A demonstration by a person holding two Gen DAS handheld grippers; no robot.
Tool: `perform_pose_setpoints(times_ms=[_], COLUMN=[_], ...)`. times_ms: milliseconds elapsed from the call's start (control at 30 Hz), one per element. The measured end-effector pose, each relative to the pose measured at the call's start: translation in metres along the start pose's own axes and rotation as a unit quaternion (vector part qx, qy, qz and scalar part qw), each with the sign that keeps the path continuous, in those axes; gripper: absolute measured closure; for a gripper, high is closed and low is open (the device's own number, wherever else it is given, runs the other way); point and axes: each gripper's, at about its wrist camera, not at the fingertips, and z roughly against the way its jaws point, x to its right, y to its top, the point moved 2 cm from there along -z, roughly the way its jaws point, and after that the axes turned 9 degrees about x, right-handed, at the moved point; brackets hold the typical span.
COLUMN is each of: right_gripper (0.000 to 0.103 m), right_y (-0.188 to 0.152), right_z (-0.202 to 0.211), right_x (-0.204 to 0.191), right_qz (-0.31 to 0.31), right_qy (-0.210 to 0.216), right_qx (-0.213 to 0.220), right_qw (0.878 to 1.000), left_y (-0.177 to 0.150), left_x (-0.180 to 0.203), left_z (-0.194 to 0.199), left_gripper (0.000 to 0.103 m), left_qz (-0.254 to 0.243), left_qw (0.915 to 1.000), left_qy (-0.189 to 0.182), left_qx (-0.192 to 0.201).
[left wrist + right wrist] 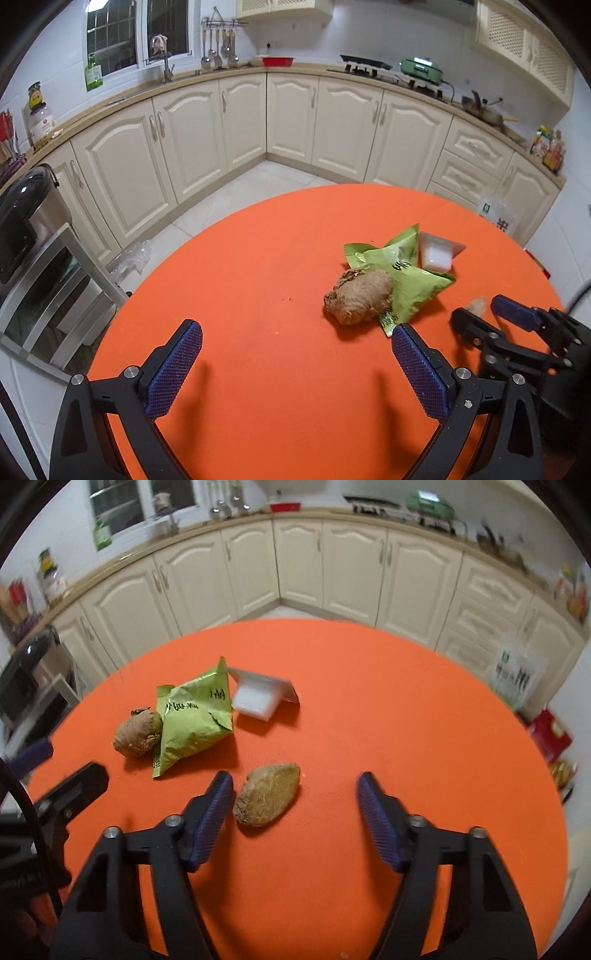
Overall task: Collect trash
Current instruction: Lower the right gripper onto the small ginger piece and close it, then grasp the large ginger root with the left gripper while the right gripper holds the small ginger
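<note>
Spreading across both views, the round orange bench (369,686) carries the trash: a crumpled green wrapper (192,720) touching one brown root lump (137,736), with a clear plastic tray (255,698) just beside the wrapper. The left claw (295,354) gapes empty. The right claw (295,805) stands open, a second brown lump (267,794) between its fingers, untouched.

Bright overhead light, soft shadows, fisheye-bent edges; right view's background blurred.

Both wrist views downward over orange table (258,240) (shared)
</note>
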Motion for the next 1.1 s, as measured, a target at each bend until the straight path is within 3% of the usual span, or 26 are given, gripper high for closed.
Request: perform_pose_setpoints(times_ms=[33,100,233,333,467,500,533,700,733,800,1100], right_gripper=[0.067,0.078,0.079,0.083,0.085,0.086,0.086,0.086,0.087,0.087,0.087], right_y=[0.000,-0.001,-0.004,-0.003,-0.002,-0.003,-0.004,-0.013,-0.016,-0.021,-0.034], right_z=[0.002,0.004,0.008,0.010,0.015,0.016,0.018,0.032,0.036,0.042,0.086], right_x=[0.000,0.001,0.010,0.016,0.020,0.021,0.022,0.027,0.028,0.030,0.037], right_qz=[-0.001,-0.004,-0.019,-0.026,-0.028,-0.032,-0.034,-0.046,-0.052,-0.061,-0.072], right_qy=[0.006,0.011,0.020,0.028,0.032,0.034,0.035,0.042,0.046,0.054,0.059], right_qx=[0.003,0.003,0.003,0.006,0.009,0.010,0.011,0.015,0.015,0.013,0.032], right_qw=[1.000,1.000,1.000,0.999,0.999,0.999,0.999,0.998,0.997,0.997,0.995], left_y=[0.003,0.009,0.015,0.024,0.024,0.026,0.024,0.023,0.022,0.017,-0.023], left_x=[0.002,0.010,0.022,0.029,0.033,0.034,0.036,0.030,0.028,0.024,0.018], left_z=[-0.008,-0.024,-0.052,-0.072,-0.080,-0.082,-0.082,-0.089,-0.089,-0.083,-0.036], left_gripper=[0.003,0.003,0.004,0.011,0.032,0.048,0.072,0.076,0.087,0.097,0.097], left_qz=[-0.002,-0.007,-0.016,-0.018,-0.018,-0.018,-0.018,-0.001,0.001,0.006,0.011], left_qw=[1.0000,0.9999,0.9997,0.9996,0.9996,0.9994,0.9991,0.9988,0.9988,0.9986,0.9984], left_qy=[0.000,-0.001,-0.006,-0.005,-0.021,-0.028,-0.038,-0.047,-0.046,-0.050,-0.048], left_qx=[-0.002,-0.008,-0.017,-0.021,-0.010,-0.005,-0.002,0.013,0.016,0.019,0.029])
